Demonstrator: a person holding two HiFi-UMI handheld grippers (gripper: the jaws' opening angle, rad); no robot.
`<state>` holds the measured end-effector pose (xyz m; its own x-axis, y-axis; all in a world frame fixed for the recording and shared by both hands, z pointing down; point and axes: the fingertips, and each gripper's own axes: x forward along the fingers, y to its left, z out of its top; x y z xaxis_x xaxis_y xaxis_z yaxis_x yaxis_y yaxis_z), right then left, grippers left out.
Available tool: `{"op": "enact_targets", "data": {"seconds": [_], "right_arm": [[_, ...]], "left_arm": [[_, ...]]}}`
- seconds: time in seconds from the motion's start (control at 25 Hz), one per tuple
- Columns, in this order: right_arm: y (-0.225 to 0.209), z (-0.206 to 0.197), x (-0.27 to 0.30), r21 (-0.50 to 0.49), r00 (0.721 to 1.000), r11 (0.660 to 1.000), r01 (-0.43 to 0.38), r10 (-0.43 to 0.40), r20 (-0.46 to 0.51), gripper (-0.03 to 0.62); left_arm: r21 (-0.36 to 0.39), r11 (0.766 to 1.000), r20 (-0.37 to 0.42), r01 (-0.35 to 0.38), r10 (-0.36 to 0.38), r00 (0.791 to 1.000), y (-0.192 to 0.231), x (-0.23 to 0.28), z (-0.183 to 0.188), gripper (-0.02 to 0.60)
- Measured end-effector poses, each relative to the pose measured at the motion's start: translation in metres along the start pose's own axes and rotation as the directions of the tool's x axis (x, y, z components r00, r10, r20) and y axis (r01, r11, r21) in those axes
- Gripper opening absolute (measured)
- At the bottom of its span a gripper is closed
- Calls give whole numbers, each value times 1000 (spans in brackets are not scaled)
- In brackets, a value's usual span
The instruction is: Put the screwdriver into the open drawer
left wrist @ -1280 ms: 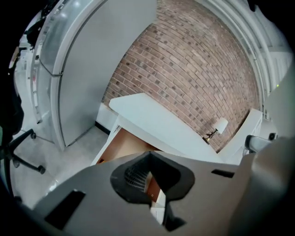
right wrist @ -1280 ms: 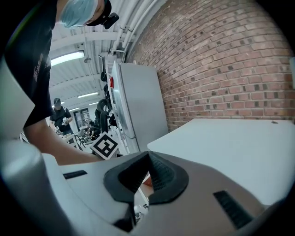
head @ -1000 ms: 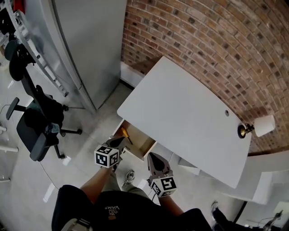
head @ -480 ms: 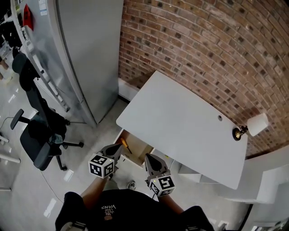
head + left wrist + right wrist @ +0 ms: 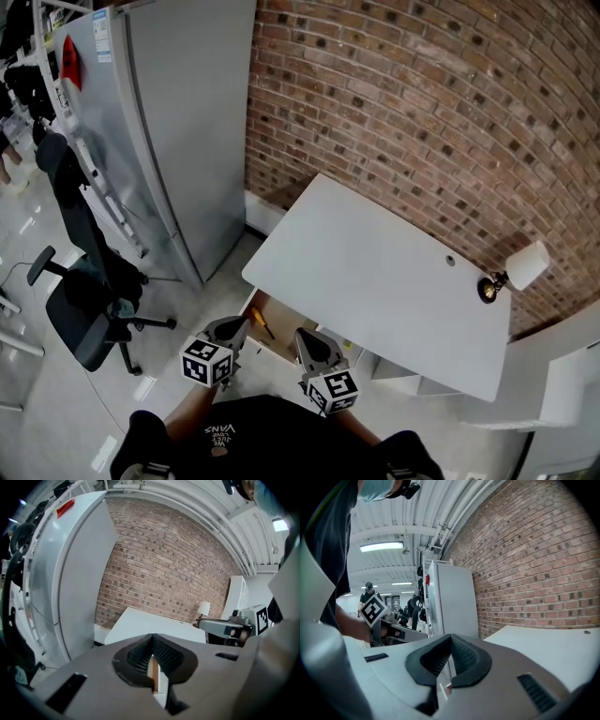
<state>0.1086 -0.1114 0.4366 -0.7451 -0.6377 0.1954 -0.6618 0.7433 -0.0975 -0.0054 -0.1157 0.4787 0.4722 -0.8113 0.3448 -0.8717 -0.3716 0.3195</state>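
The screwdriver [image 5: 259, 322], orange-handled with a dark shaft, lies inside the open wooden drawer [image 5: 282, 330] under the front left corner of the white desk [image 5: 375, 272]. My left gripper [image 5: 235, 324] hovers just in front of the drawer's left end, its jaws closed together with nothing between them. My right gripper [image 5: 305, 337] is held in front of the drawer's right end, also shut and empty. In the left gripper view the closed jaws [image 5: 152, 638] point over the desk top [image 5: 154, 625]. In the right gripper view the closed jaws [image 5: 451, 637] face the tall grey cabinet [image 5: 452, 602].
A tall grey cabinet [image 5: 178, 141] stands left of the desk against the brick wall [image 5: 422, 112]. A black office chair [image 5: 84, 300] is on the floor at the left. A small lamp [image 5: 511, 272] sits at the desk's far right corner, white shelving [image 5: 562, 375] beyond it.
The head view has pulled back and up, so desk and drawer look smaller. Both grippers have drawn slightly back from the drawer; the screwdriver stays inside it.
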Motion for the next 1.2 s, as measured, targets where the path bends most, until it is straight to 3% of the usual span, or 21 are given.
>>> {"op": "enact_targets", "data": {"seconds": [0.52,1.2], "right_arm": [[11,16,17,-52,999,998,-39,40,16,-6],[10,9,30,-47,999,998,-35,35,-3,-6]], "left_arm": [[17,1000,32,-16,15,999,-1,-18,10,8],[-38,999,37,-27,28,999,8,-16,-1,8]]}}
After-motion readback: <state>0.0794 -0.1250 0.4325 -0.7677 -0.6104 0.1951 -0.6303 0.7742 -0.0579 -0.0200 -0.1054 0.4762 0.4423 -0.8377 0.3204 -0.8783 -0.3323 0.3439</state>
